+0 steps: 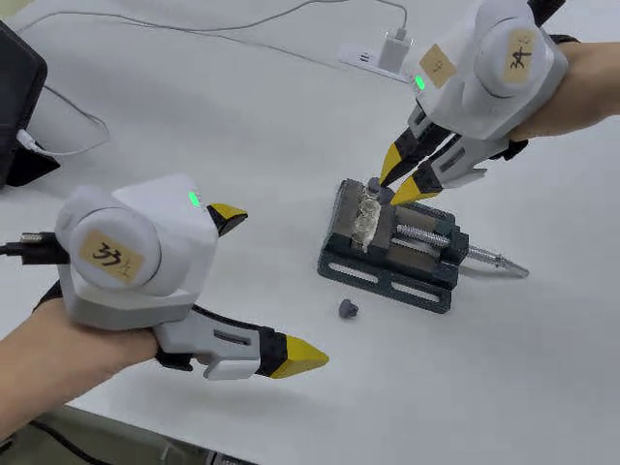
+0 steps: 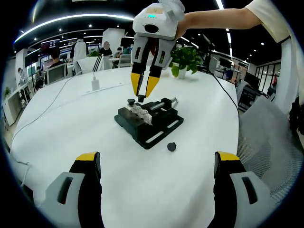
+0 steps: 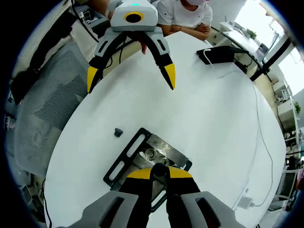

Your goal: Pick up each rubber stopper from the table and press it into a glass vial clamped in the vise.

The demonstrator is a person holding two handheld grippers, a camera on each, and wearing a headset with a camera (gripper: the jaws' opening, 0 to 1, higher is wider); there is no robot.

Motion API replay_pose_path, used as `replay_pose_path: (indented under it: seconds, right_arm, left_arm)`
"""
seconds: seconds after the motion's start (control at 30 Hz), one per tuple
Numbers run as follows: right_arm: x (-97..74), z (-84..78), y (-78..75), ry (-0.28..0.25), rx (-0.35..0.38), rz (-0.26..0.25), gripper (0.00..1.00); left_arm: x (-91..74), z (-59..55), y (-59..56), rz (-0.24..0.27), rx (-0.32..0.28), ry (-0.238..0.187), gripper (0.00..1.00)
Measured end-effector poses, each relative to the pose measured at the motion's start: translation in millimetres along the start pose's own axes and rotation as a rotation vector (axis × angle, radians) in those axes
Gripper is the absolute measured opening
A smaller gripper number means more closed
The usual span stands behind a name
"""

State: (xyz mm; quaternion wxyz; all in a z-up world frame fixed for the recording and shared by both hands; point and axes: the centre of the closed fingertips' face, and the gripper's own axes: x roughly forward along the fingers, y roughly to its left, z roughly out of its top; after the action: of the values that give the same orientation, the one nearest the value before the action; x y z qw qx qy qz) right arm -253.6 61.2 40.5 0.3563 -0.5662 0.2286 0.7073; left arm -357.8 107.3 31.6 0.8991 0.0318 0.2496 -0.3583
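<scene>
A black vise (image 1: 387, 276) stands on the white table (image 1: 242, 126) and clamps a row of glass vials (image 1: 366, 218). My right gripper (image 1: 400, 180) hangs just above the far end of that row. In the right gripper view my right gripper (image 3: 160, 174) is shut on a dark rubber stopper (image 3: 159, 169) over the vials (image 3: 154, 154). Another grey stopper (image 1: 373, 183) sits at the row's far end, beside the tips. A loose stopper (image 1: 348, 309) lies on the table in front of the vise. My left gripper (image 1: 266, 286) is open, left of the vise, with nothing between its fingers.
The vise's screw handle (image 1: 496, 260) sticks out to the right. A power strip with a charger (image 1: 383, 53) and cables lie at the back, and a black device (image 1: 15, 97) at the far left. A mesh chair (image 2: 266, 137) stands beyond the table's edge.
</scene>
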Motion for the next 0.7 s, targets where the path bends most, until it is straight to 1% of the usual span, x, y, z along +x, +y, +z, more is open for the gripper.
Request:
replay_pose_path:
  seconds: [0.1, 0.4, 0.7]
  right_arm:
    - [1.9, 0.9, -0.8, 0.0, 0.001, 0.002, 0.05]
    - [4.2, 3.1, -0.7, 0.002, 0.001, 0.003, 0.05]
    - [7.9, 0.5, -0.6, 0.02, 0.009, 0.005, 0.05]
  left_arm:
    - [0.8, -0.2, -0.5, -0.002, -0.007, -0.003, 0.99]
    - [2.8, -5.3, -3.1, -0.008, -0.018, 0.004, 0.99]
    - [3.0, -8.0, -2.9, -0.008, -0.027, 0.006, 0.99]
